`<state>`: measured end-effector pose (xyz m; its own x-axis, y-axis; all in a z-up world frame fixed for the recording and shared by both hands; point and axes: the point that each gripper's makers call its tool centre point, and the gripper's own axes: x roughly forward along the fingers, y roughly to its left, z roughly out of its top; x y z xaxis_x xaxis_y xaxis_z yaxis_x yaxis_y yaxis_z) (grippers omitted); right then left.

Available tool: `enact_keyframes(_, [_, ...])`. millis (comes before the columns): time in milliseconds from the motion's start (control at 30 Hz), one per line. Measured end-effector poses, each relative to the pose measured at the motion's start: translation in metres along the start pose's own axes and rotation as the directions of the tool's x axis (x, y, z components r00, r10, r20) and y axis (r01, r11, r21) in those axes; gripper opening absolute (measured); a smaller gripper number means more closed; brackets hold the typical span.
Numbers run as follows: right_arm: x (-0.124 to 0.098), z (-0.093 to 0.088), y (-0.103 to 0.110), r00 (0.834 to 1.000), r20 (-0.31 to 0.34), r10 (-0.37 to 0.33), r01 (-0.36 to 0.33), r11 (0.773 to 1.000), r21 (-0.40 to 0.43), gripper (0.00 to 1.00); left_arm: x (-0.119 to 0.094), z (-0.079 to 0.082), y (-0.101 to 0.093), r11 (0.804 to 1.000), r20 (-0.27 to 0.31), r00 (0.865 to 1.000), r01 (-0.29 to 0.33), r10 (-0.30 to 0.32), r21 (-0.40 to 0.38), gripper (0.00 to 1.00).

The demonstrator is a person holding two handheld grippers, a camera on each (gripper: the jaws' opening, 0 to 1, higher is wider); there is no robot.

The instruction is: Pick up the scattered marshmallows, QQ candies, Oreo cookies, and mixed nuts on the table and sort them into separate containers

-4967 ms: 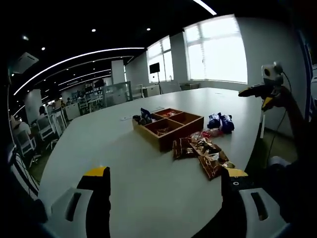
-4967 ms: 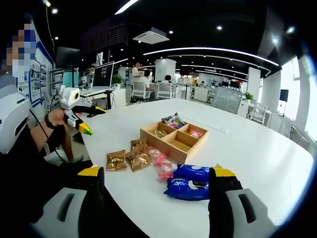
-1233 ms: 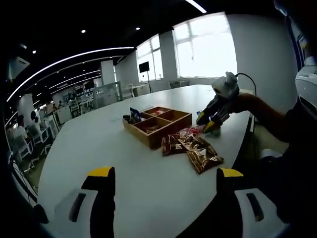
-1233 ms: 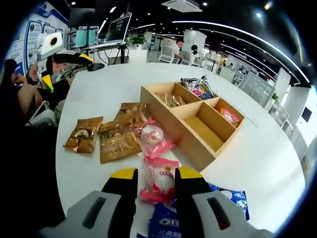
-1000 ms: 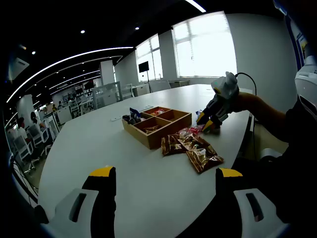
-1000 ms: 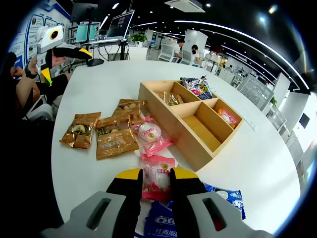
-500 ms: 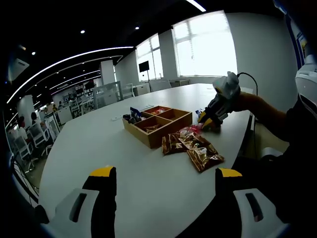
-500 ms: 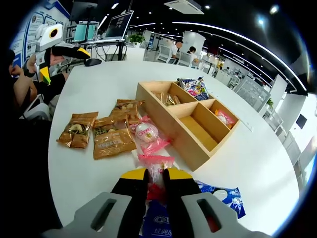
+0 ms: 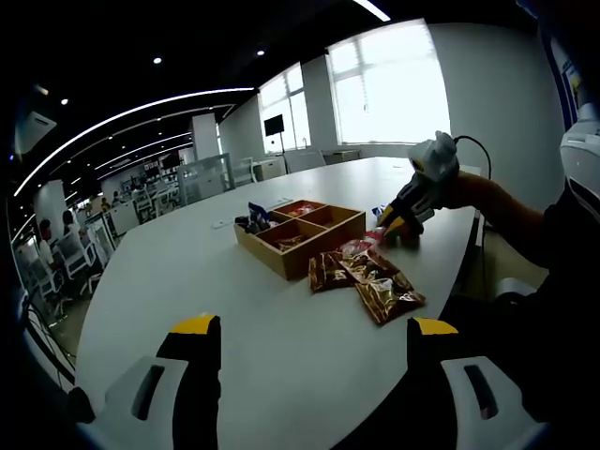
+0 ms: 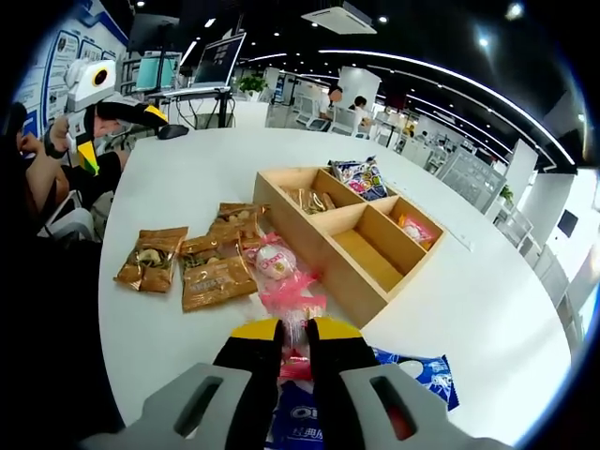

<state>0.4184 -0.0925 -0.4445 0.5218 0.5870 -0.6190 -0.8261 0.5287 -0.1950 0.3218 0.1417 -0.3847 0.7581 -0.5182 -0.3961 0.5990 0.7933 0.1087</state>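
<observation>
Since a second ago my right gripper (image 10: 292, 330) has closed on the pink marshmallow packet (image 10: 293, 302), lifting it off the counter (image 10: 178, 178) toward the wooden tray (image 10: 349, 246). My left gripper (image 9: 305, 333) hangs released, clear of the nut packets (image 9: 366, 281).

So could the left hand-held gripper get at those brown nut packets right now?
Probably yes. The left hand-held gripper is open, and bare table lies between it and the brown nut packets.

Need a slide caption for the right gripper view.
Right gripper shut on a pink marshmallow packet beside the wooden tray.
</observation>
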Motion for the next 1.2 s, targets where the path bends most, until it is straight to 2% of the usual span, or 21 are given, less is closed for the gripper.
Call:
enact_keyframes(700, [-0.033,0.028,-0.006,0.995,0.094,-0.036,0.036,0.999,-0.003,0.06,-0.003,0.001,0.002,1.000,0.000,1.000,-0.009,0.009,0.004,0.84])
enact_keyframes(1200, [-0.061,0.036,-0.011,0.988,0.130,-0.077,0.080,0.997,-0.020,0.05,-0.005,0.002,0.003,1.000,-0.001,1.000,-0.014,0.014,0.011,0.84])
